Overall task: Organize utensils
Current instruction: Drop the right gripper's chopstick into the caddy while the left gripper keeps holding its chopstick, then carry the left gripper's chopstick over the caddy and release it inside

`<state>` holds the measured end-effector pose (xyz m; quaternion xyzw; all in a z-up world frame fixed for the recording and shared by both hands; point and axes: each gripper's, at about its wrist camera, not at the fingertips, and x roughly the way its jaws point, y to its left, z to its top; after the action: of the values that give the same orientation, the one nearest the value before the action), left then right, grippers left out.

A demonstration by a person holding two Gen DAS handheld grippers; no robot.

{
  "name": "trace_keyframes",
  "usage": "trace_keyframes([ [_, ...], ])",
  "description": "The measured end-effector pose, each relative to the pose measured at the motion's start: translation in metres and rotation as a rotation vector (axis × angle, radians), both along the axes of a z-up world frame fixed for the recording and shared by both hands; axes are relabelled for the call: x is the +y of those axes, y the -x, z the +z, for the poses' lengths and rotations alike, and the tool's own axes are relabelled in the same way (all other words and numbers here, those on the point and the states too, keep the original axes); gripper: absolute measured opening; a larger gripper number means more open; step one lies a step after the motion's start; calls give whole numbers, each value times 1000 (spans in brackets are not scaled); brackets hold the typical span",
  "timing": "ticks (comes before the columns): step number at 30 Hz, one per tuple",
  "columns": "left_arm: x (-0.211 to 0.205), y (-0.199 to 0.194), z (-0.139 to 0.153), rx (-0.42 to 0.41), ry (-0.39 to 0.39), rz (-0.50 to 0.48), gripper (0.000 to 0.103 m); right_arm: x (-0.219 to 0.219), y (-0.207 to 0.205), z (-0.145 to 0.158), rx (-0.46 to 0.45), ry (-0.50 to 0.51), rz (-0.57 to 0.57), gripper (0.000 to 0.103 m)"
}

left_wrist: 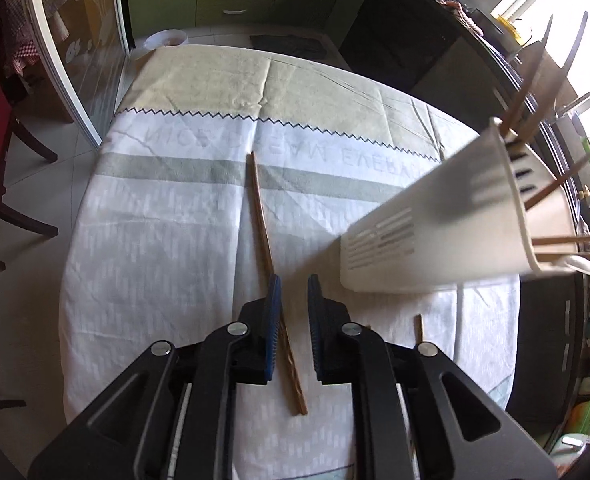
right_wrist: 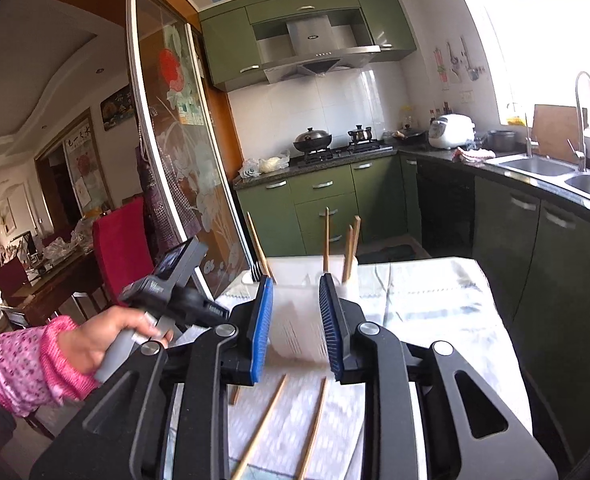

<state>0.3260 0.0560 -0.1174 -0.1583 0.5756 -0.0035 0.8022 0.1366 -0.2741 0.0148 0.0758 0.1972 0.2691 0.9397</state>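
While the left gripper [left_wrist: 294, 292] hangs slightly open over 1 chopstick [left_wrist: 263, 232] on the clothed tabletop [left_wrist: 175, 200], the right gripper [right_wrist: 297, 300], open, frames the blurred white utensil holder [right_wrist: 295, 280] bristling with chopsticks.

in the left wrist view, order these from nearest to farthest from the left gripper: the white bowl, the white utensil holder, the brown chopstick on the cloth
1. brown chopstick: lying on the cloth, its near part running between the fingers of the left gripper.
2. white utensil holder: just to the right, tilted, chopsticks sticking out of it.
3. white bowl: beyond the table's far left corner.
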Motion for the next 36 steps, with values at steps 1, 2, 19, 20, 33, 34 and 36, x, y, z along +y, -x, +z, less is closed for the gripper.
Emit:
trace_keyframes([
  [1,0,-6,-5,0,-7,6,13,-10,8,-9,16,-8,-5,25],
  [2,1,-11,-9,-1,-13,20,13,-20,15,-16,31,-19,-16,25],
  [19,-1,-52,-50,19,-129,123,13,-83,58,-31,64,-102,-79,28],
  [20,0,-52,-50,15,-134,129,13,-84,59,-31,66,-106,-79,28],
  [33,10,-21,-29,-89,-145,160,6,-88,55,-24,81,-132,-71,28],
  [34,13,-13,-20,-116,-141,157,5,-88,54,-24,80,-135,-71,28],
  [36,16,4,1,-177,-147,149,6,-89,54,-23,79,-139,-69,28],
])
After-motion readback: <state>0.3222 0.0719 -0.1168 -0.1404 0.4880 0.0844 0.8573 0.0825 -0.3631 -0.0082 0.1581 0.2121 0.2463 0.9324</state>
